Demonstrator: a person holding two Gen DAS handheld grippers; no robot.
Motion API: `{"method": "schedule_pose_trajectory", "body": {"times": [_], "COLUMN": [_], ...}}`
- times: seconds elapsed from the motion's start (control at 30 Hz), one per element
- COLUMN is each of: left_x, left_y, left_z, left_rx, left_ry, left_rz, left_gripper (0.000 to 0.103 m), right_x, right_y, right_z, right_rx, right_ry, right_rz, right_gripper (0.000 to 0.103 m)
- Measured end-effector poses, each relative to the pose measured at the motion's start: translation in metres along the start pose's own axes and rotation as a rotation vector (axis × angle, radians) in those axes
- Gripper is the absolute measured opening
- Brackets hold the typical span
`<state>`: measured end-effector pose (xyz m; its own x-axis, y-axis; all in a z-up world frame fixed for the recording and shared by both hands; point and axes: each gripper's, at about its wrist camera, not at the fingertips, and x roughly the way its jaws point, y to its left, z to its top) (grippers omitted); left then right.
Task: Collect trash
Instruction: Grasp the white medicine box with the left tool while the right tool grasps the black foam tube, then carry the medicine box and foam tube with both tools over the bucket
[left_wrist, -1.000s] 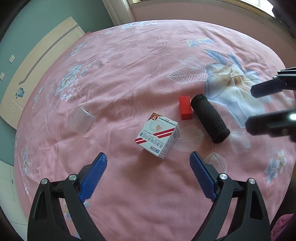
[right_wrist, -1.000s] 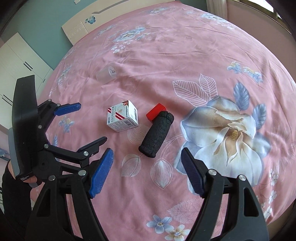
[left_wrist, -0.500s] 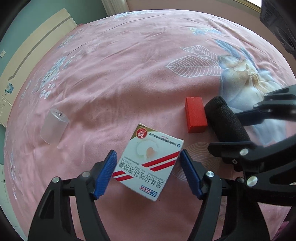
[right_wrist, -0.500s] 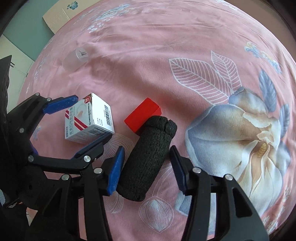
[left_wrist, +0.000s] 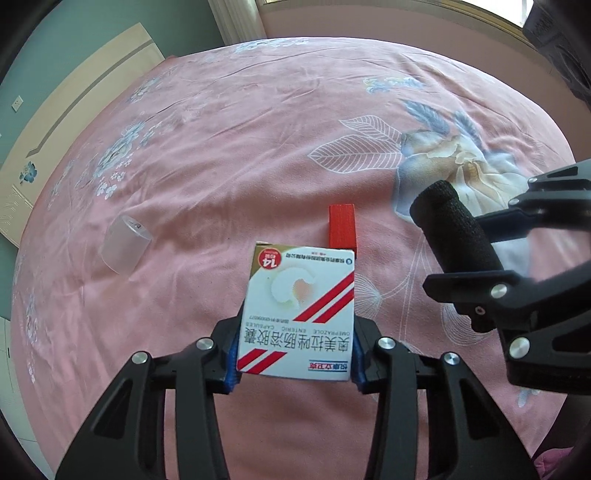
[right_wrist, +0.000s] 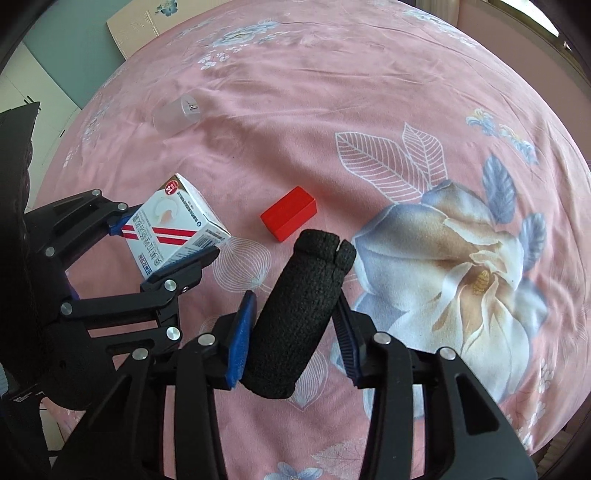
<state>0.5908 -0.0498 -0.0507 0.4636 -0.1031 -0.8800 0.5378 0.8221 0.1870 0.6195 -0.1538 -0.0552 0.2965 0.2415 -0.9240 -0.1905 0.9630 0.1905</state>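
The left claw (left_wrist: 295, 363) clamps the white medicine box (left_wrist: 299, 314), its blue pads mostly hidden behind the carton; the right claw (right_wrist: 295, 332) grips the black foam cylinder (right_wrist: 299, 317). On the pink floral bed (left_wrist: 221, 147) lie a red block (left_wrist: 341, 226) and a frosted cup (left_wrist: 123, 249), tipped over
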Motion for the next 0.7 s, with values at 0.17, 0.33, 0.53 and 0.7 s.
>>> {"method": "schedule_pose_trajectory", "body": {"times": [0.17, 0.33, 0.53, 0.7], "left_x": [-0.058, -0.125, -0.209, -0.266], "left_y": [-0.010, -0.020, -0.041, -0.061], "left_z": [-0.003, -0.008, -0.023, -0.042], "left_rx": [0.000, -0.018, -0.038, -0.074], "left_ry": [-0.045, -0.089, -0.130, -0.135], "left_rz": [0.032, 0.057, 0.098, 0.100], "left_gripper": [0.046, 0.047, 0.047, 0.047], "right_x": [-0.056, -0.124, -0.204, -0.265], "right_y": [0.008, 0.019, 0.035, 0.044], "right_z": [-0.018, -0.040, -0.078, -0.121], "right_rx": [-0.047, -0.092, -0.167, -0.215], "right_ry": [-0.050, -0.119, -0.190, -0.246], "right_rz": [-0.025, -0.049, -0.087, -0.112], "right_gripper": [0.043, 0.043, 0.043, 0.043]}}
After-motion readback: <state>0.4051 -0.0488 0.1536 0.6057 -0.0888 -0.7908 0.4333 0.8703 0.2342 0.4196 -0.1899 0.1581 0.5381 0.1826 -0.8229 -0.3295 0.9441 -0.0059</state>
